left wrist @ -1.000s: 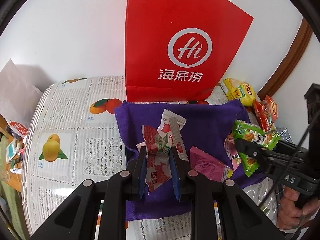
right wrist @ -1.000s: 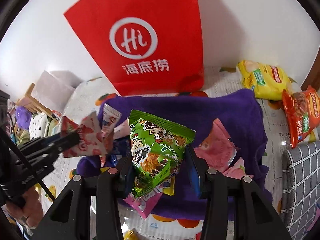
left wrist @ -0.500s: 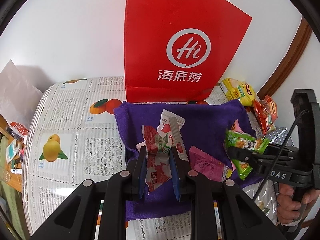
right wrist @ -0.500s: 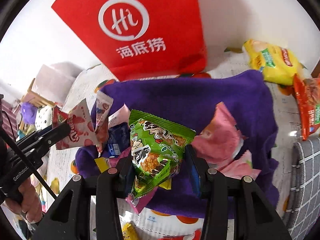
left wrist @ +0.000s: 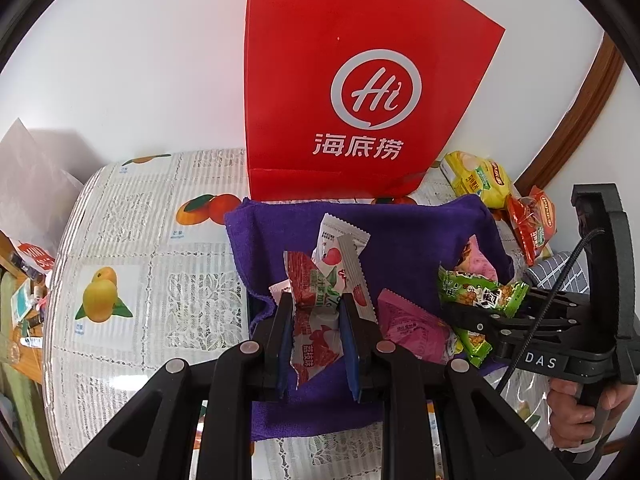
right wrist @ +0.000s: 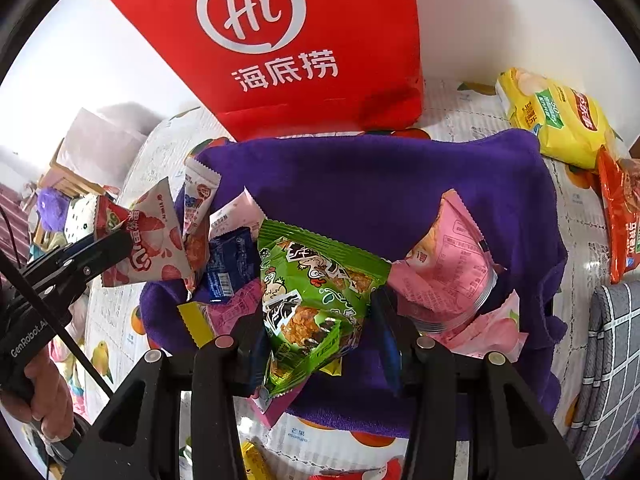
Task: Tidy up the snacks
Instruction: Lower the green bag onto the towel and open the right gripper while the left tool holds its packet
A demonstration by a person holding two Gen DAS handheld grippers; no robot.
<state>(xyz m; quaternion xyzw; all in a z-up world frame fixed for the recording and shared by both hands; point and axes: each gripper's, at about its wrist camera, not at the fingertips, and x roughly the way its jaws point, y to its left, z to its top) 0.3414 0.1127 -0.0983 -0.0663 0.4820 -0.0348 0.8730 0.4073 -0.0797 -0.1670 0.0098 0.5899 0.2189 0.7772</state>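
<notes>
The green snack packet (right wrist: 316,300) covers the purple cloth (right wrist: 380,200) behind it; its lower end hides behind the right gripper's fingers (right wrist: 386,336). At 5 o'clock, a red wrapper (right wrist: 384,472) is cut off by the edge

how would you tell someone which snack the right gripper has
Find the red paper bag against the wall, then the purple towel before it. Over the towel, the right gripper is opening around a green packet, the only green one among pink and red-and-white wrappers.
</notes>
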